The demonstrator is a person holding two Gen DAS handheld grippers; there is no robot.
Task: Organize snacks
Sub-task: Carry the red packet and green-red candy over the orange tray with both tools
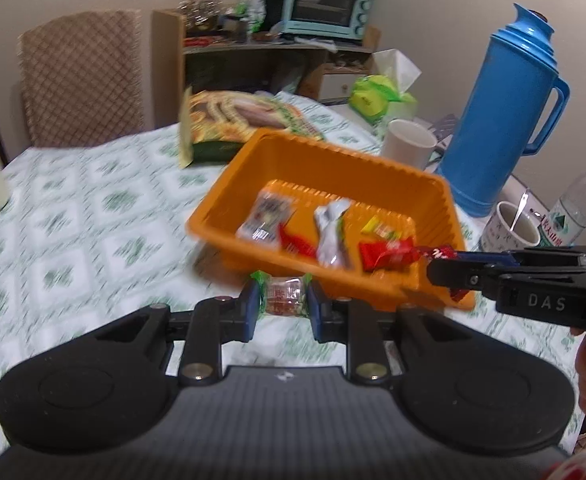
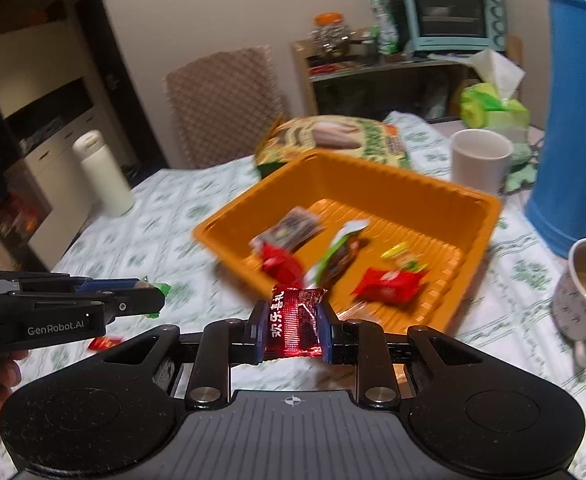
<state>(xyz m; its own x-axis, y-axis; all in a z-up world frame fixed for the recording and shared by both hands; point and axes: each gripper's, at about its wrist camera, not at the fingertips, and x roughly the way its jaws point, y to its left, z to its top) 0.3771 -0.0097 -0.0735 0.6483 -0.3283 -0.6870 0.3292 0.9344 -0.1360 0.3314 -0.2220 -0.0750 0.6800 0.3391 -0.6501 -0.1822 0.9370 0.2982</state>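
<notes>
Beside the orange tray (image 1: 333,160), each gripper clamps a candy: left (image 1: 283,306) green-ended, right (image 2: 293,330) red.

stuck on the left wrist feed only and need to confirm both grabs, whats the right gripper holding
Observer: The right gripper is shut on a dark red candy with white characters on the wrapper.
Operator: any snacks left on the table i cant see
Observer: Yes, a small red candy lies on the tablecloth under the left gripper, seen from the right wrist.
Operator: is the spoon mug empty
Observer: No, the mug holds a light brown drink, and it stands to the right of the orange basket.
</notes>
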